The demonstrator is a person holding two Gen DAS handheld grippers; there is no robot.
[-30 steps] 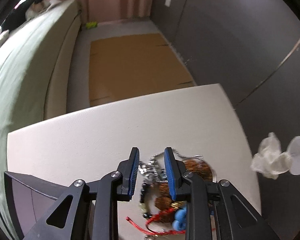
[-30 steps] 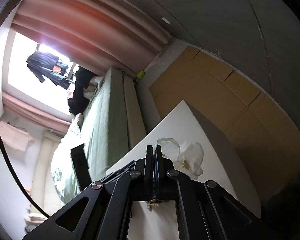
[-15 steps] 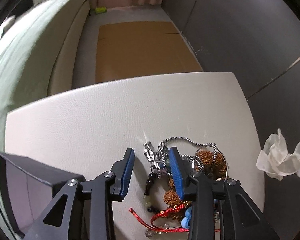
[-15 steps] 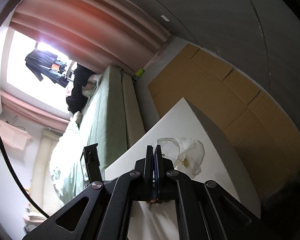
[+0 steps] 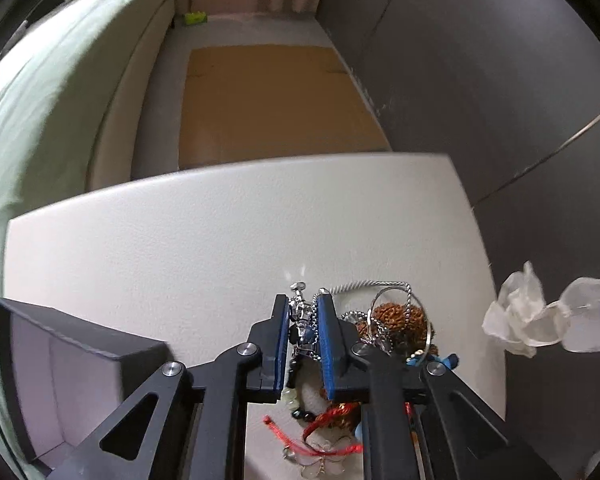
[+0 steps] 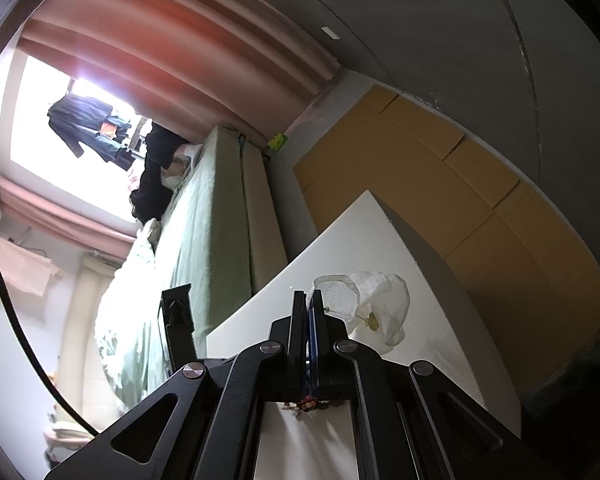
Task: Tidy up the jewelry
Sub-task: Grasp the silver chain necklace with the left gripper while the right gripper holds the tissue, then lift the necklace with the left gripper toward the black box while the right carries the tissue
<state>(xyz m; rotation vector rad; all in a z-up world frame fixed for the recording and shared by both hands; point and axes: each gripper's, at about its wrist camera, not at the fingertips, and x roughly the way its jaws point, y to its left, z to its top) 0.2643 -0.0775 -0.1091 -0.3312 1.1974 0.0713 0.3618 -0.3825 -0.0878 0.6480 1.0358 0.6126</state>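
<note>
A tangled heap of jewelry lies on the white table: silver chains, brown seed beads, a red cord, blue beads. My left gripper has closed its blue pads on a silver chain piece at the heap's left edge. A dark open jewelry box with a pale lining sits at the left. My right gripper is shut and tilted, raised over the table; a bit of beads shows under it.
A crumpled white tissue lies near the table's right edge and also shows in the right wrist view. Beyond the table are a green bed, flat cardboard on the floor and a dark wall.
My left gripper has moved in over the heap and its jaws have narrowed from open to closed around the silver chain piece. The right gripper has stayed shut and barely moved.
</note>
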